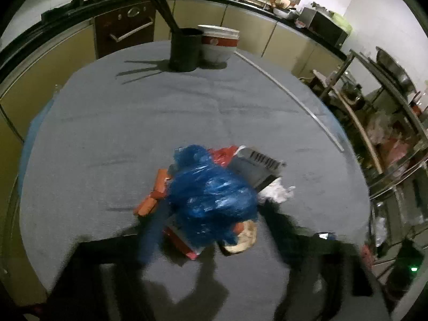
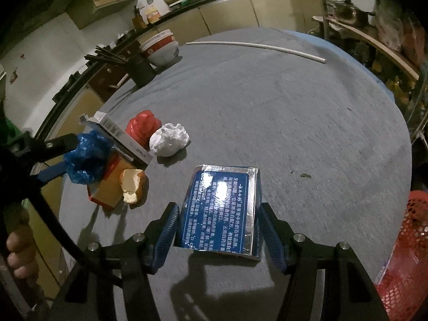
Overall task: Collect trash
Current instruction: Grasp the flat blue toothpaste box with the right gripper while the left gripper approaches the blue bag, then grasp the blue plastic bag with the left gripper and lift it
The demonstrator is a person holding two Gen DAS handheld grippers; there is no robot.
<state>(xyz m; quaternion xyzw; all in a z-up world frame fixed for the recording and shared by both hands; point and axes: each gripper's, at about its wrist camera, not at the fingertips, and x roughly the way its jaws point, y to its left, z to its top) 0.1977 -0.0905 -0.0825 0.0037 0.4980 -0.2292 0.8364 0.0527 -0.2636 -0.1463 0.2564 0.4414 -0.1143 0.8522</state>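
Fingers flank blue box; left fingers pinch blue bag.

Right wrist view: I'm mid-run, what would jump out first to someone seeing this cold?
The shiny blue box with white print, lying on the grey table between the right gripper fingers, which do not visibly press it. To its left sits a trash cluster: a crumpled blue plastic bag between the left gripper fingers, a red wad, a white paper ball and a bitten bun. A red mesh basket waits at the right edge.
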